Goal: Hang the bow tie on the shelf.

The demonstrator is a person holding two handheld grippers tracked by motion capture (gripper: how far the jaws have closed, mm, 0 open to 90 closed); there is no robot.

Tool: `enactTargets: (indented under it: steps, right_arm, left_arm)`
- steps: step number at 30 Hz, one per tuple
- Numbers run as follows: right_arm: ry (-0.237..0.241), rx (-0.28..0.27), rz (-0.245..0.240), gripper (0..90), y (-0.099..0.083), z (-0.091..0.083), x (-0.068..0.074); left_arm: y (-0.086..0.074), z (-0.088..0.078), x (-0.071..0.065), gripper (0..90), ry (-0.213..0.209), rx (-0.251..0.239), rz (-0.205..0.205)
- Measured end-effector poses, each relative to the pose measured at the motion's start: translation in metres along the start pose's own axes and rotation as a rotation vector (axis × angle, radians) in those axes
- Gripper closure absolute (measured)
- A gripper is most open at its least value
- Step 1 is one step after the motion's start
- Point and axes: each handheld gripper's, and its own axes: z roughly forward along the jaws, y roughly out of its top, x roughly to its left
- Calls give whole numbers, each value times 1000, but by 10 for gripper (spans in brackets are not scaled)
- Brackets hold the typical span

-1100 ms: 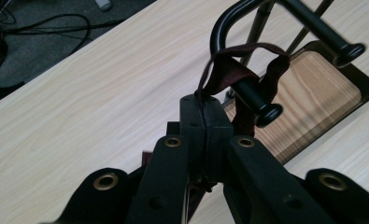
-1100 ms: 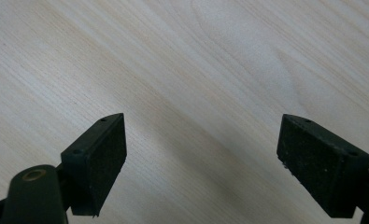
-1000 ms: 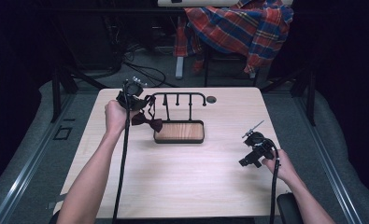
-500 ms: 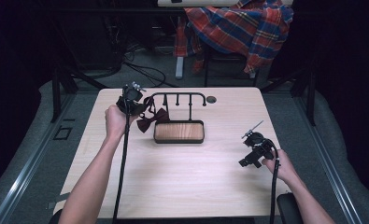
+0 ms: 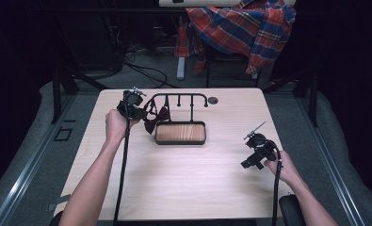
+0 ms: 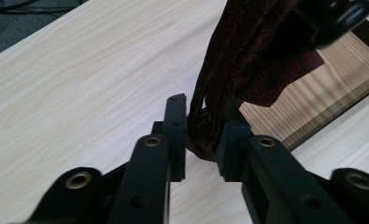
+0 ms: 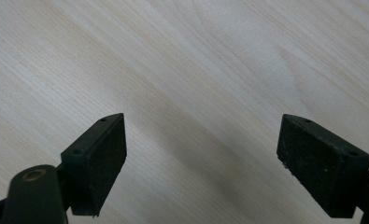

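Note:
A dark red bow tie point(image 5: 156, 117) hangs beside the left end of a black hook rack point(image 5: 179, 96) that stands on a wooden tray point(image 5: 180, 133). My left gripper point(image 5: 142, 111) is at the table's back left, shut on the tie's strap. In the left gripper view the jaws point(image 6: 203, 126) pinch the dark red fabric point(image 6: 247, 60), with the rack's round end knob point(image 6: 345, 14) just above and the tray point(image 6: 322, 93) behind. My right gripper point(image 5: 256, 150) hovers over bare wood at the right, and its pads point(image 7: 100, 158) stand wide apart, holding nothing.
The light wooden table point(image 5: 183, 183) has a round cable hole point(image 5: 213, 100) near its back edge. Behind the table a plaid shirt point(image 5: 240, 28) drapes over a chair, and cables point(image 5: 141, 70) lie on the floor.
The left gripper has shifted slightly with the bow tie, which now hangs a little nearer the rack. The right gripper has stayed put.

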Motion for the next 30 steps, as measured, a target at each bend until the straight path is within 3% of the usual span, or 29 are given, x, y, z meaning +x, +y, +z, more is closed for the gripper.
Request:
enactTargets:
  steps: [5, 6, 8, 10, 11, 12, 13, 14, 16, 22, 26, 29, 30]
  right_arm:
    - [-4, 3, -3, 157, 0, 0, 0]
    - [-4, -11, 9, 157, -1, 1, 1]
    - [-3, -11, 9, 157, 0, 1, 1]
    - [-5, 19, -16, 157, 1, -1, -1]
    - [-1, -6, 6, 157, 0, 1, 0]
    - [-6, 37, -31, 157, 2, -2, -2]
    - [-3, 45, -36, 157, 2, -3, -2]
    - [4, -14, 15, 157, -1, 1, 1]
    - [4, -14, 15, 157, -1, 1, 1]
    - [3, 6, -4, 157, 0, -1, 0]
    - [3, 16, -15, 157, 1, -2, -1]
    - [-2, -15, 8, 157, -1, 1, 1]
    - [1, 2, -5, 157, 0, -1, 0]
  left_arm:
    - [-2, -1, 2, 582, 10, 7, -2]
    - [-3, -1, 2, 582, 18, 5, -3]
    - [-5, -3, 4, 460, 26, -2, -15]
    - [-7, -4, 5, 407, 21, -12, -23]
    - [-7, -4, 5, 381, 23, -15, -23]
    - [-8, -5, 6, 358, 17, -17, -22]
    - [-8, -5, 6, 330, 17, -17, -22]
    - [-9, -7, 6, 308, 13, -22, -19]
    - [-10, -8, 6, 260, 10, -24, -20]
    - [-12, -22, 6, 161, 2, -46, -19]
    - [-15, -29, 5, 146, 0, -56, -18]
    - [-20, -39, 3, 131, 2, -67, -11]
    - [-20, -39, 3, 130, 2, -67, -11]
